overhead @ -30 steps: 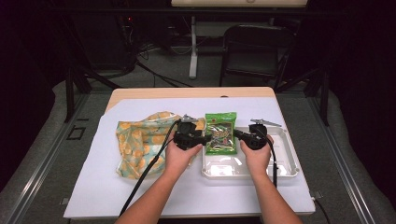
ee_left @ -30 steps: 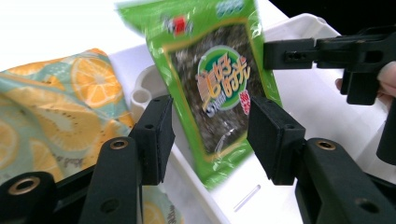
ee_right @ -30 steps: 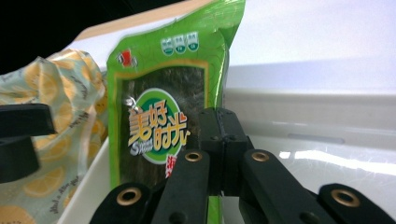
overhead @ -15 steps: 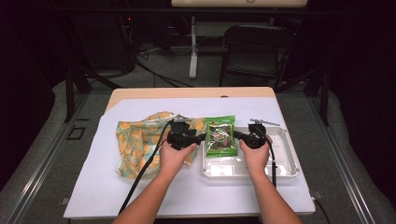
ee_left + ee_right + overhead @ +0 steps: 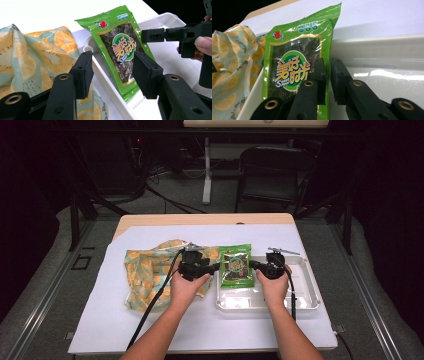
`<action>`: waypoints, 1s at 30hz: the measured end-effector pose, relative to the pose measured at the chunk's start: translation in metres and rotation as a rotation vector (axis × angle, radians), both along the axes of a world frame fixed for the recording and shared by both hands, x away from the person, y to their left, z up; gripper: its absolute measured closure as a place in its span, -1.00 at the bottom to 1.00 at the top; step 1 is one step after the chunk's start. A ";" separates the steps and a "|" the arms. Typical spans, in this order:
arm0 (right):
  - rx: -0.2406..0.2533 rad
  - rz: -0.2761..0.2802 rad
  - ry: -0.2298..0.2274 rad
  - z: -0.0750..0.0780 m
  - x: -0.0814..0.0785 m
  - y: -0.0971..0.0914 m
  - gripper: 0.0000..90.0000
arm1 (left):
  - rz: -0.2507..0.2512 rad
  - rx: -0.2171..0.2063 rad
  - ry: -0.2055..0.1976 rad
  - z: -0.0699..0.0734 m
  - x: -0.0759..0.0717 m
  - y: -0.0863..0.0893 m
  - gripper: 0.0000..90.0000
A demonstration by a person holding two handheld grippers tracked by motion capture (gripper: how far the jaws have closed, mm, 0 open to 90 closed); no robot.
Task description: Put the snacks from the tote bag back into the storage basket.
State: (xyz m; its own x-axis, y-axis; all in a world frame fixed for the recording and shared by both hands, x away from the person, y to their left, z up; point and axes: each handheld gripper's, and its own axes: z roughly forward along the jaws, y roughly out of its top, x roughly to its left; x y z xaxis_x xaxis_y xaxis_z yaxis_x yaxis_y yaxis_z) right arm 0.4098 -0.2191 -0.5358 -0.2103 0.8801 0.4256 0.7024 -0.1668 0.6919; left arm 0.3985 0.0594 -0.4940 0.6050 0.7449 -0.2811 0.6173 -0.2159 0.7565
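A green seaweed snack packet (image 5: 235,266) (image 5: 120,47) (image 5: 292,70) leans on the left rim of a white tray (image 5: 310,290) (image 5: 165,57) (image 5: 387,82), its lower end inside. My right gripper (image 5: 252,265) (image 5: 328,62) reaches in from the tray side. Its jaws have just been opening and stand a narrow gap apart, with the packet's right edge still between them, no longer pinched. My left gripper (image 5: 212,268) (image 5: 113,62) hovers over a yellow fruit-print cloth (image 5: 150,270) (image 5: 37,55) (image 5: 232,62), left of the packet. Its jaws are wide open with nothing between them.
A white sheet (image 5: 150,330) covers the wooden table (image 5: 200,219). A thin grey metal piece (image 5: 282,251) lies at the tray's far edge. Black cables trail from both grippers toward the near edge. A chair (image 5: 272,165) and a desk leg stand beyond the table.
My left gripper has drawn back a little to the left, away from the packet. The packet has settled slightly lower against the tray rim. The right hand has stayed put.
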 end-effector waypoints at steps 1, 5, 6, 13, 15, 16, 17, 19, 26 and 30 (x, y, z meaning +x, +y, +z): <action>-0.007 0.001 -0.001 0.000 0.000 0.000 0.78 | -0.001 -0.001 0.001 0.000 0.000 0.000 0.13; -0.009 -0.010 -0.011 0.000 0.000 0.002 0.69 | -0.003 -0.001 0.004 0.000 0.000 0.001 0.13; -0.018 -0.002 -0.007 0.001 -0.001 0.001 0.67 | -0.003 0.000 0.004 0.000 0.000 0.001 0.13; -0.024 -0.010 -0.026 0.002 -0.001 0.001 0.52 | 0.001 -0.010 0.007 0.000 0.001 0.001 0.13; -0.024 -0.010 -0.030 0.002 -0.001 0.000 0.48 | 0.001 -0.010 0.006 0.000 0.001 0.001 0.13; -0.025 -0.015 -0.035 0.002 -0.001 0.000 0.47 | 0.001 -0.009 0.007 0.000 0.001 0.001 0.13; -0.019 -0.021 -0.042 0.003 -0.001 0.001 0.44 | 0.000 -0.008 0.008 0.000 0.001 0.002 0.13; -0.011 -0.029 -0.047 0.004 -0.002 0.001 0.41 | 0.002 -0.009 0.006 0.000 0.001 0.002 0.13; -0.019 -0.028 -0.073 0.009 -0.005 0.000 0.33 | 0.001 -0.005 0.002 0.003 -0.001 0.005 0.13; -0.016 -0.022 -0.101 0.016 -0.009 0.001 0.32 | 0.002 -0.013 -0.006 0.005 -0.002 0.006 0.13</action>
State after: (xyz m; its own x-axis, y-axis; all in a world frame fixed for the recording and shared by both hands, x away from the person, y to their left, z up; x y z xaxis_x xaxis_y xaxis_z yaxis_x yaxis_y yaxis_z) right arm 0.4010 -0.2180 -0.5197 -0.2322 0.8914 0.3892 0.6253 -0.1697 0.7617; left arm 0.3967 0.0657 -0.4886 0.6052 0.7425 -0.2870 0.6133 -0.2051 0.7627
